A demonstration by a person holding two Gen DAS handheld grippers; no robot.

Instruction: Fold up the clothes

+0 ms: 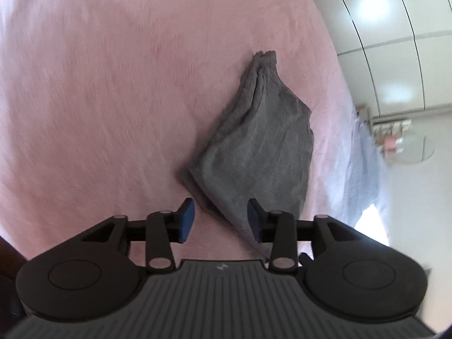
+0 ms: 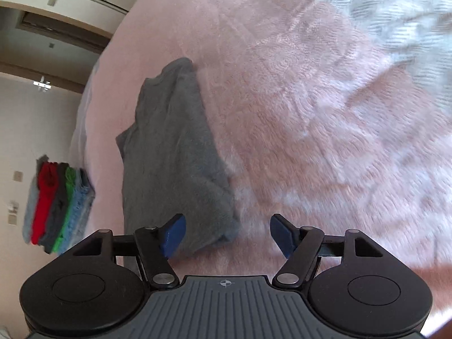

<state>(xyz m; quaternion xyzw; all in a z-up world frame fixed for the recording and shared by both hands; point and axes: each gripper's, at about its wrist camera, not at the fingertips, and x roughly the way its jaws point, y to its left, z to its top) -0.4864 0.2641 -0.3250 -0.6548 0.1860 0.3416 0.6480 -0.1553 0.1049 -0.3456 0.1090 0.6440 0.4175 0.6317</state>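
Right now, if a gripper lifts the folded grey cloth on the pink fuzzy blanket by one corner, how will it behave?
The folded grey cloth would likely flop and unfold: its layers sit loose, with soft wrinkles and a bunched far end. It looks light for its size, barely denting the pink fuzzy blanket. Pushed, it would probably drag and bunch, since both surfaces look napped.

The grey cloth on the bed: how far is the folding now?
Done: the grey cloth lies folded on the pink blanket. In hand: nothing; left gripper and right gripper are open. Left: perhaps adding it to the folded stack.
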